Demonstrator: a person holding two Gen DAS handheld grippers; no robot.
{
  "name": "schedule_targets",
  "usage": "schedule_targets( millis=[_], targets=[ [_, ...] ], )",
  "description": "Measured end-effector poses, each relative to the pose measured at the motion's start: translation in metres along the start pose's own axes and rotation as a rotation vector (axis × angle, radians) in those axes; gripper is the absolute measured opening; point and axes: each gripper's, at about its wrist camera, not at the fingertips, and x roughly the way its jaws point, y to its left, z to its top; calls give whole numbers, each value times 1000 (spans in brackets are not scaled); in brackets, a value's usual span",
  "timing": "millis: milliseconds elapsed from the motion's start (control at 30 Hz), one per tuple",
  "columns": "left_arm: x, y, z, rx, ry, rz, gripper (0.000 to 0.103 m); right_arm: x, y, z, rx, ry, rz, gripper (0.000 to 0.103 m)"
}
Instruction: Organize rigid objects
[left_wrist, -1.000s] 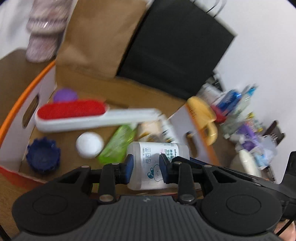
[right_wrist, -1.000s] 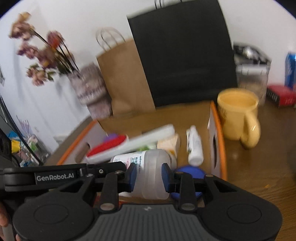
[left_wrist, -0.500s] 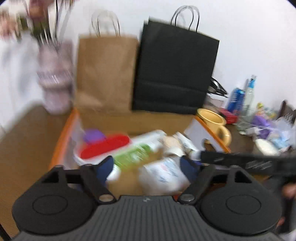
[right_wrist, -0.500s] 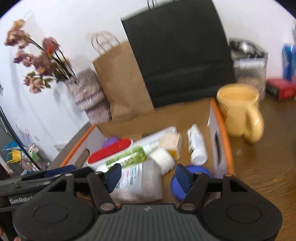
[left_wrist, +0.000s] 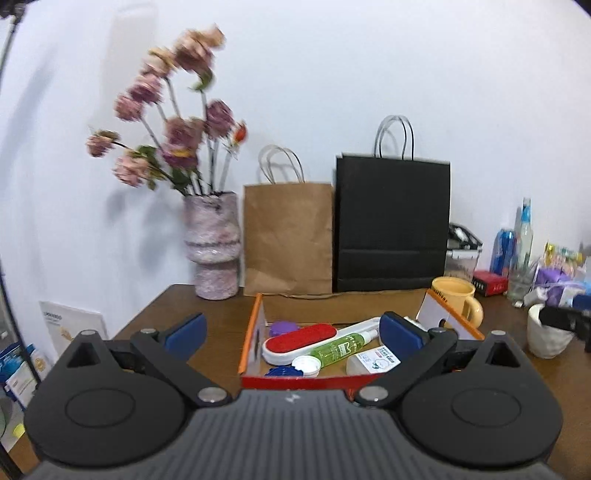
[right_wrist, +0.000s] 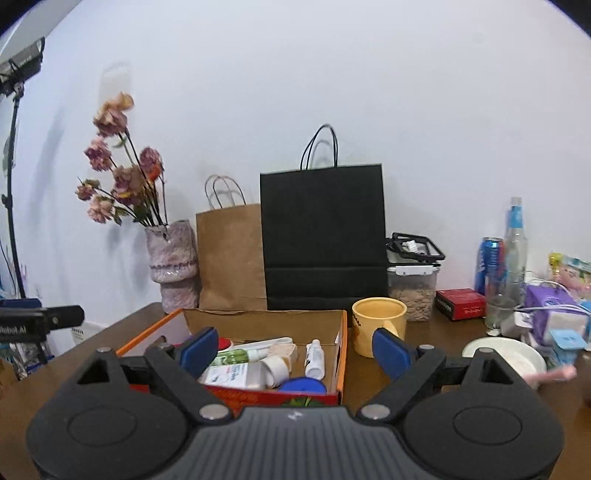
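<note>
An orange-rimmed cardboard box (left_wrist: 255, 325) sits on the brown table and also shows in the right wrist view (right_wrist: 342, 354). In it lie a translucent bottle (left_wrist: 373, 361) (right_wrist: 231, 374), a red lint brush (left_wrist: 301, 339), a green spray bottle (left_wrist: 340, 348), a small white bottle (right_wrist: 314, 359), a white cap (left_wrist: 306, 366) and blue lids (right_wrist: 301, 384). My left gripper (left_wrist: 291, 330) is wide open and empty, held back above the box's near side. My right gripper (right_wrist: 294, 350) is wide open and empty, also drawn back from the box.
A yellow mug (right_wrist: 378, 325) stands right of the box. A brown paper bag (left_wrist: 288, 236), a black paper bag (left_wrist: 391, 225) and a flower vase (left_wrist: 212, 243) stand behind it. A white bowl (right_wrist: 506, 356), cans, bottles and a food jar (right_wrist: 412, 295) crowd the right.
Both grippers let go of the translucent bottle, which now lies in the box. Both opened wide and pulled back and up from the box.
</note>
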Motion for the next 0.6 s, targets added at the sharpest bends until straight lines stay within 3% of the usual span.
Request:
schedule_targets(
  millis=[267,333,433,600],
  targets=[
    [-134,-1,-30,-25,-90,-7,103,-123,34,-40,-24,-41,66,91],
    [-166,-3,-42,-24,-115,-41,103,-152,41,-52,-1,-51,69,98],
    [-208,-13,-64,27,-147,-34,103,-193,53,-68,9,-67,65,99],
    [-271,-18,-110,22,-117,-22,103,-265,75,-99,-50,-112,44,99]
  ],
)
